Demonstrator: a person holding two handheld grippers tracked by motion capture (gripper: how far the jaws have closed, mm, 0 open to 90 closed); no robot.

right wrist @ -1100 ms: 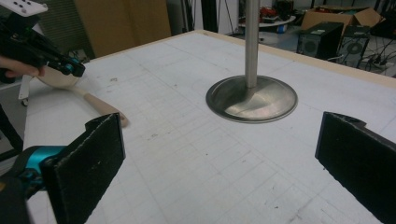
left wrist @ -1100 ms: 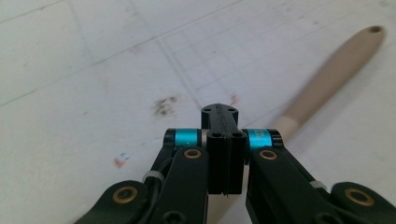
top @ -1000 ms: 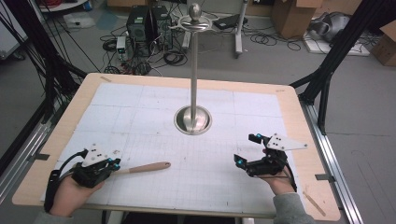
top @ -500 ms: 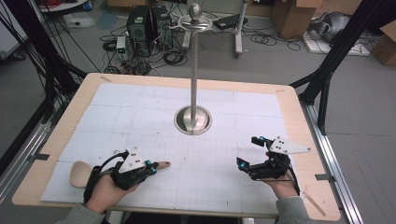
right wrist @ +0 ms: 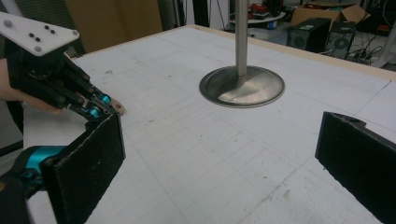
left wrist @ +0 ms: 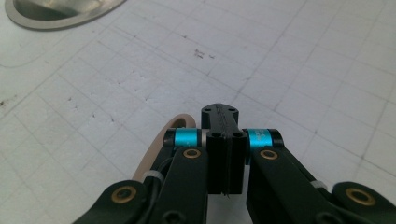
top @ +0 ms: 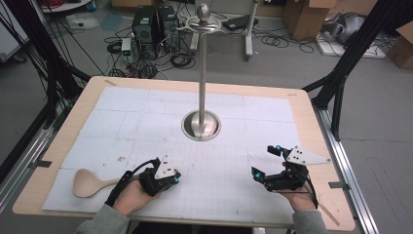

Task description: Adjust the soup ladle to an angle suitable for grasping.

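Two tongs: left (top: pixel 174 179) closed beside wooden spoon (top: pixel 90 182), right (top: pixel 265 161) spread.

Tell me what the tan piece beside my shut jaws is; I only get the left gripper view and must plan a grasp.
Observer: A wooden spoon; its bowl lies at the table's left front, on the far side of the hand from the left gripper.
Operator: Is the other gripper holding anything?
Observer: No, the right gripper is open and holds nothing.
Operator: Anything tall nearby?
Observer: A metal pole rises from the round base at mid-table.
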